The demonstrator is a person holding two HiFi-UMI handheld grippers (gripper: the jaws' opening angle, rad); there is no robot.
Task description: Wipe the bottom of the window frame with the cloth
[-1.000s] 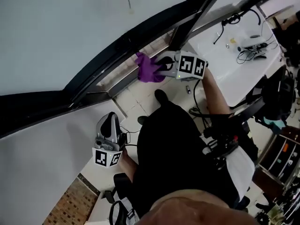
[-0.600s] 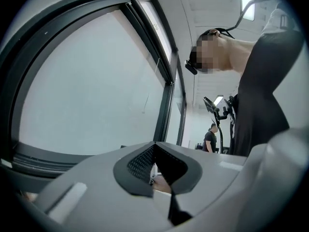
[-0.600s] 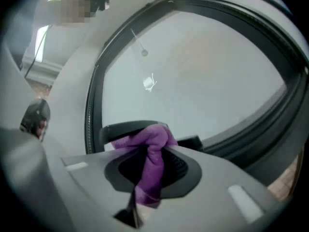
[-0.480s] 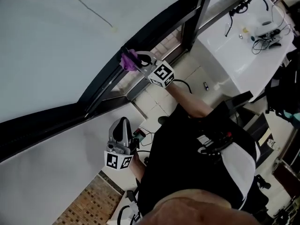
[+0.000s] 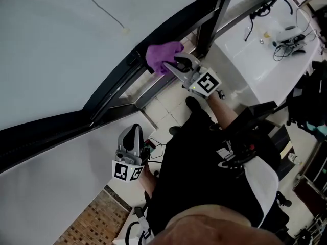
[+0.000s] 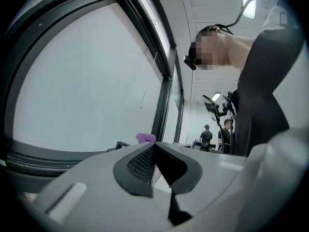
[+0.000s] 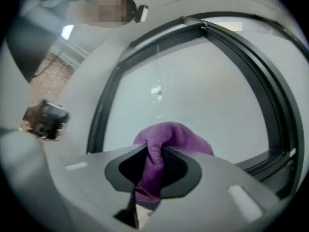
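Mid-wipe: my right gripper [image 5: 174, 65] is clamped on the cloth [image 5: 162, 55], which lies against the frame [image 5: 115, 86] bottom at its far right, left gripper [image 5: 134, 132] idle with jaws together and empty; next, I judge, a steady sweep left.

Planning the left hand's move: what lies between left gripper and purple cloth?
Head view: only pale tiles and the window frame's bottom rail separate left gripper from purple cloth.

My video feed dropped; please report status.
Right gripper shut on purple cloth, at bottom window frame. Left gripper shut, empty. Nothing seen blocking.
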